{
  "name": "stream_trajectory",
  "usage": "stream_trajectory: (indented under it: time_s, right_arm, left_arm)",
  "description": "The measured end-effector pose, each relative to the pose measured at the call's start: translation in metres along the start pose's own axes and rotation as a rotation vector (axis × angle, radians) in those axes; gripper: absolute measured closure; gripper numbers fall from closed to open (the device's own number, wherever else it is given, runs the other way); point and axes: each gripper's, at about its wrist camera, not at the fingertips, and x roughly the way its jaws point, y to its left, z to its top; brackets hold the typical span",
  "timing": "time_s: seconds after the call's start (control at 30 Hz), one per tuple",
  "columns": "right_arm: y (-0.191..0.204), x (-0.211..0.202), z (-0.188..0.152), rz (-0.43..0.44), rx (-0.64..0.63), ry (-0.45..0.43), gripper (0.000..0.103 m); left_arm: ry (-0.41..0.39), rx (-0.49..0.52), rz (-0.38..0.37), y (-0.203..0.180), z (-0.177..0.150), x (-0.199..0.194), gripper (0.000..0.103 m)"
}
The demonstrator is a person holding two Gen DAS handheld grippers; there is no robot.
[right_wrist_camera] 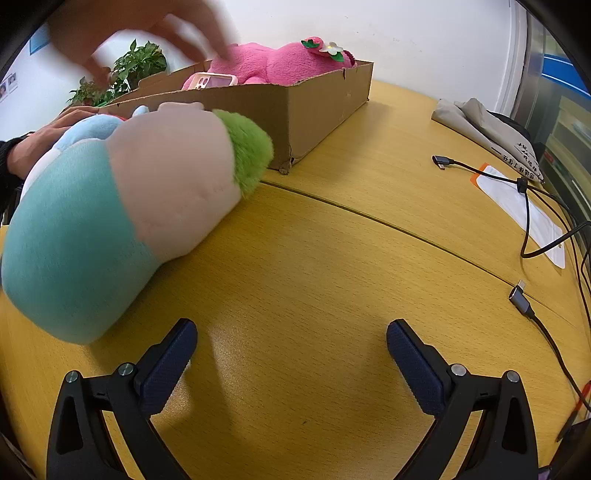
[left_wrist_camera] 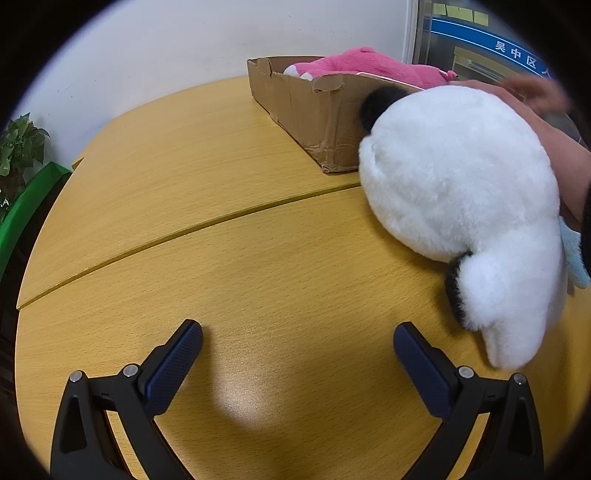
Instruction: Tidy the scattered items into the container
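White Chinese characters reading 吴中区 stand on a blue sign band (left_wrist_camera: 491, 40) behind the glass panel in the left wrist view; further characters run off the edge and cannot be read. Black Chinese characters are printed along the edge of a grey cloth bag (right_wrist_camera: 491, 129) lying on the table (right_wrist_camera: 332, 258) in the right wrist view, too small to read. No other legible text, brand or number is seen.

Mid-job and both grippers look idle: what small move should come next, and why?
Probably wait before reaching: a bare hand, blurred by motion, is over the plush toy beside the cardboard box. Both the left gripper and right gripper are open and empty. Once it clears, ease the right gripper toward the toy.
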Motion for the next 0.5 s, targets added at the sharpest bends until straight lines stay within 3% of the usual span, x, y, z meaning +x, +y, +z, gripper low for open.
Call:
stream_trajectory:
  time_s: [0.5]
  right_arm:
    - [0.0008, 0.0007, 0.0007, -0.014, 0.02, 0.0, 0.0]
  left_arm:
    - [0.0, 0.0, 0.0, -0.0001, 0.0002, 0.0002, 0.0]
